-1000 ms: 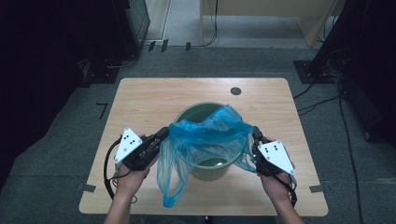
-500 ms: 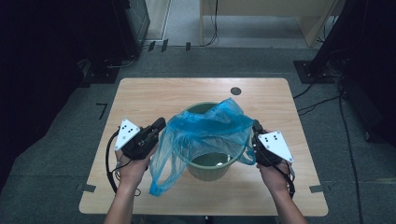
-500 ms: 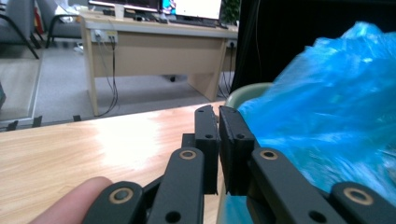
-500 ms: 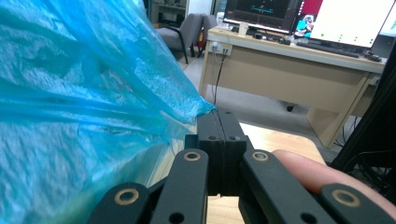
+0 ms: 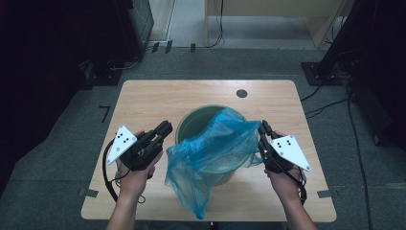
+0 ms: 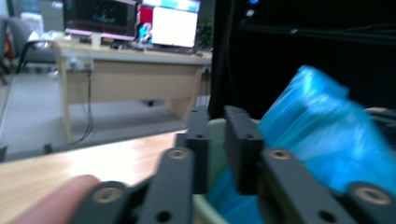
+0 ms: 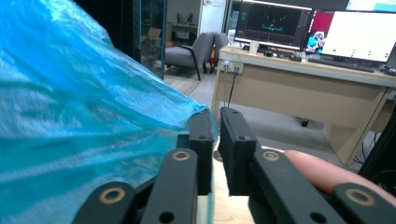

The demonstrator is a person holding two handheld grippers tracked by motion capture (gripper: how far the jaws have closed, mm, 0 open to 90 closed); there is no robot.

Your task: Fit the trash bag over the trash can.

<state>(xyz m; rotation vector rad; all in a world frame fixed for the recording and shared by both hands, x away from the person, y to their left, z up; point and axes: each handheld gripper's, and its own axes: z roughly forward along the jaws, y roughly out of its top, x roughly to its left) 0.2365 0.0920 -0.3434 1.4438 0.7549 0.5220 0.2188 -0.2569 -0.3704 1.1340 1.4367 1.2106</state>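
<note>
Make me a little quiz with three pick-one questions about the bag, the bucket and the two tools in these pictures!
1. Where is the green bucket?
A. on the floor
B. on the wooden table, between the two tools
C. on a chair

2. What colour is the plastic bag?
A. blue
B. red
C. yellow

3. What is the right tool doing?
A. lying flat on the table
B. hanging wide open in the air
C. pinching the edge of the bag

Answers:
1. B, the high view shows the bucket standing on the tabletop with one tool on each side.
2. A, the bag looks blue in all three views.
3. C, the right gripper view shows the blue film caught between its jaws, while the left tool, whose jaws have just been opening, has nothing between them.
</note>
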